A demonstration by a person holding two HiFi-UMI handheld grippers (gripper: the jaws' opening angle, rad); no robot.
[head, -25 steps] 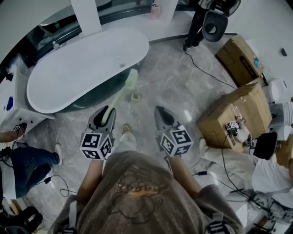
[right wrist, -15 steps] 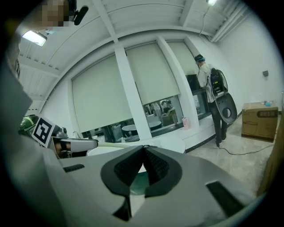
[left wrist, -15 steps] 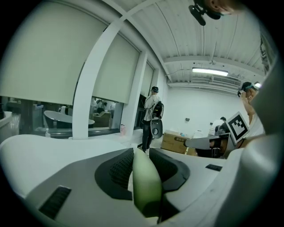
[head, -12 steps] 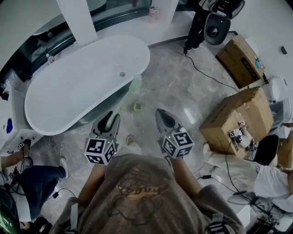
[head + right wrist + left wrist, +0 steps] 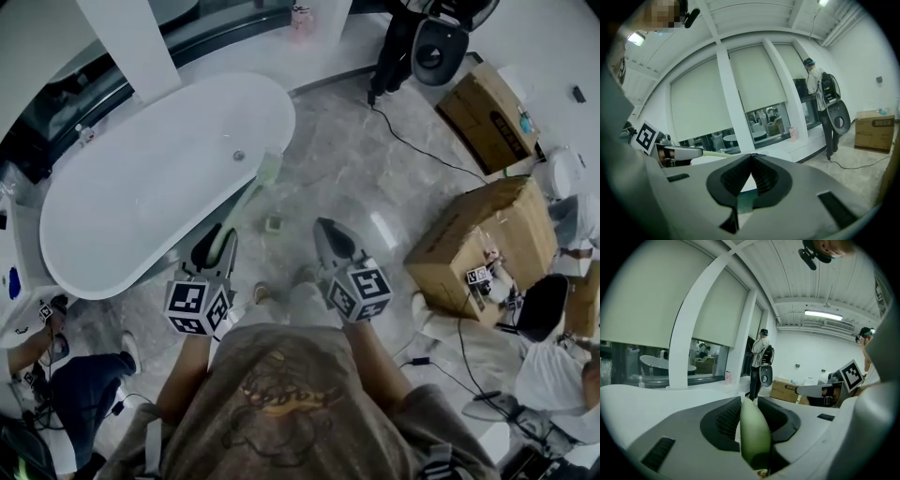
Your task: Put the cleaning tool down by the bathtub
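Observation:
In the head view my left gripper is shut on the pale green handle of the cleaning tool. The tool slants up and right, and its brush head hangs over the floor by the rim of the white bathtub. The left gripper view shows that green handle clamped between the jaws. My right gripper hovers to the right of the left one over the marble floor. Its jaws meet at the tip with nothing between them. A small green block lies on the floor between the two grippers.
Cardboard boxes stand at the right. A black cable runs across the floor there. A person with dark gear stands at the back, and other people sit at lower left and lower right. A white pillar rises behind the tub.
The view has shifted: the bathtub now sits lower and further left in the head view. The left gripper keeps its hold on the tool, and both grippers stay side by side.

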